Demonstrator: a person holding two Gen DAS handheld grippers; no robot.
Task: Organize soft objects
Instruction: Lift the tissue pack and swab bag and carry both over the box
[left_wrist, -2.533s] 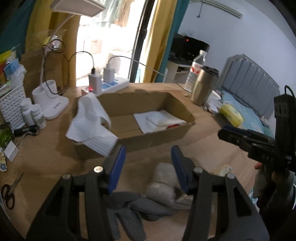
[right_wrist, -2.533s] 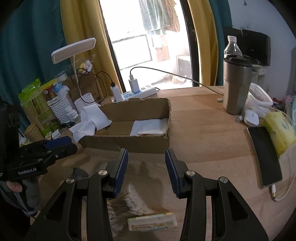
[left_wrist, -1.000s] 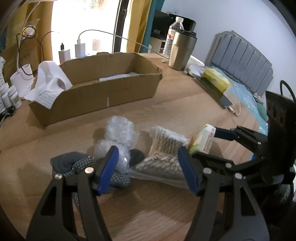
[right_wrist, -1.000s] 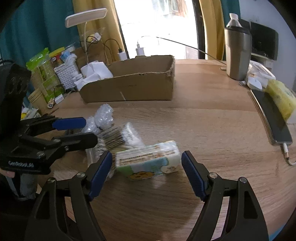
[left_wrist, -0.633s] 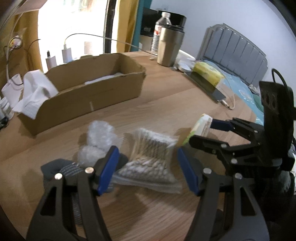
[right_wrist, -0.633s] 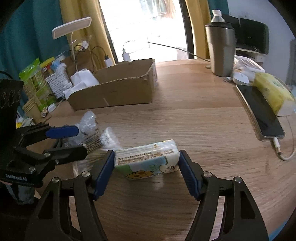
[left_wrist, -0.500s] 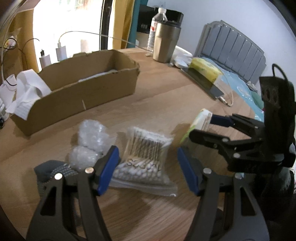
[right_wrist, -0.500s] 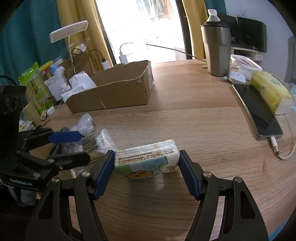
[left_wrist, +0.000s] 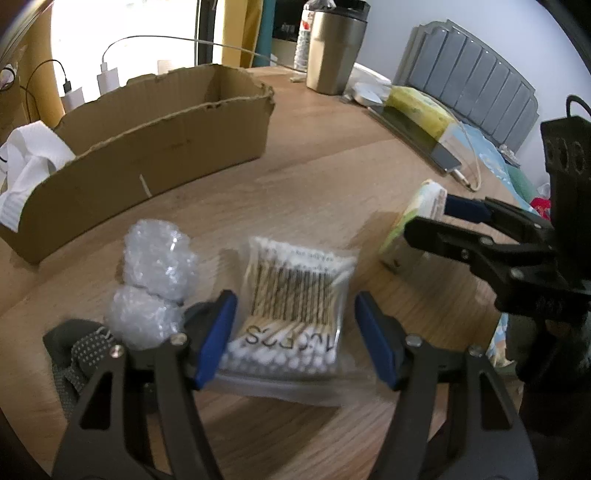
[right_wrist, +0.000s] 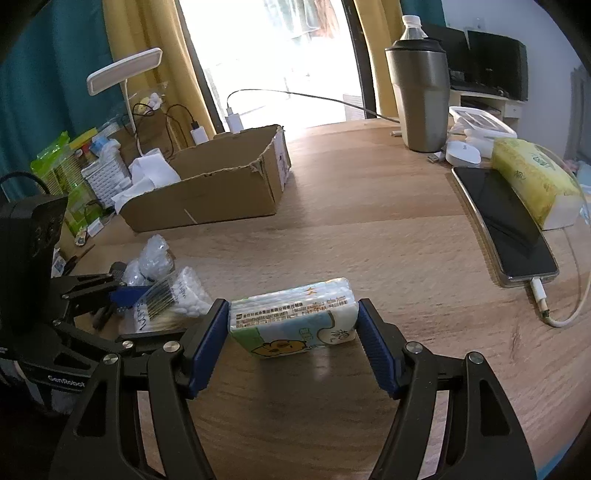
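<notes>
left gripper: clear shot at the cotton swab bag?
Likely yes. The left gripper is open astride the cotton swab bag, nothing lying over it. The bubble wrap balls sit just outside one finger.

A cardboard box (right_wrist: 207, 192) is borne by the wooden table (right_wrist: 388, 236). Nearer than the box, bubble-wrap bundles (left_wrist: 155, 280), a cotton-swab bag (left_wrist: 291, 306) and a tissue pack (right_wrist: 295, 321) are laid.

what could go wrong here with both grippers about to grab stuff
1. The right gripper pinches the soft tissue pack only at its ends; it may buckle or slip when lifted.
2. The left gripper straddles the cotton swab bag with gaps on both sides; its loose plastic may slide out.
3. The two grippers sit close together and might collide heading for the cardboard box.
</notes>
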